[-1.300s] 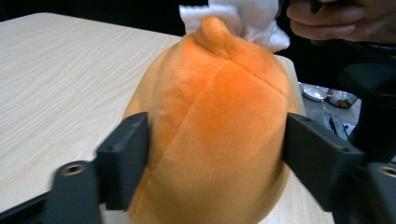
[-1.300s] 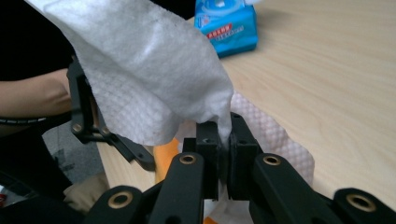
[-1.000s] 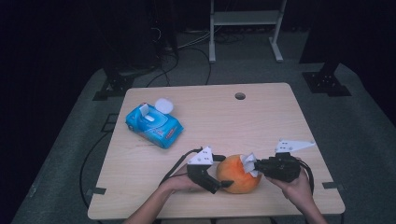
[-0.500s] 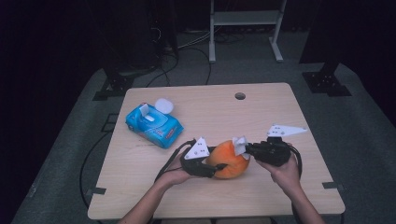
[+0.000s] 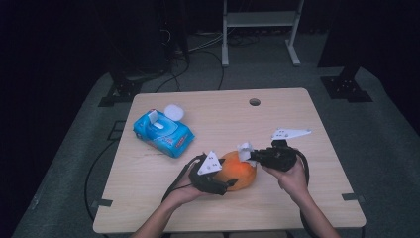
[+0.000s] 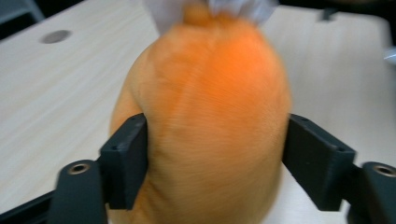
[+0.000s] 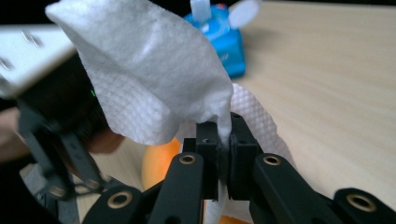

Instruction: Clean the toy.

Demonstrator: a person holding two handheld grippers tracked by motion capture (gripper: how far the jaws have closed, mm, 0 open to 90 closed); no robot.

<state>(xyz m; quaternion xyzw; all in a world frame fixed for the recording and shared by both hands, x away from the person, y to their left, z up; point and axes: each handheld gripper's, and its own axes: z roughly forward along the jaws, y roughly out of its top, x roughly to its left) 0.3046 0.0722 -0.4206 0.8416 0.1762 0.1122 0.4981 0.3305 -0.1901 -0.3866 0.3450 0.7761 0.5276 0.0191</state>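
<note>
Orange plush toy (image 5: 236, 171) sits on the desk (image 5: 317, 193) btwn two hand-held grippers. Left gripper (image 5: 218, 184) has its jaws spread around the toy, one on each flank; left gripper view shows the pads at the fur's sides, w/ jaws having just been opening. Right gripper (image 5: 251, 154), just beyond the toy's far end, has its jaws pressed together, pinching a white wipe (image 7: 154, 88) that drapes up and over them. Blue wipes pack (image 5: 163, 132), lid flipped open, lies well apart, past the left gripper's jaws.
</note>
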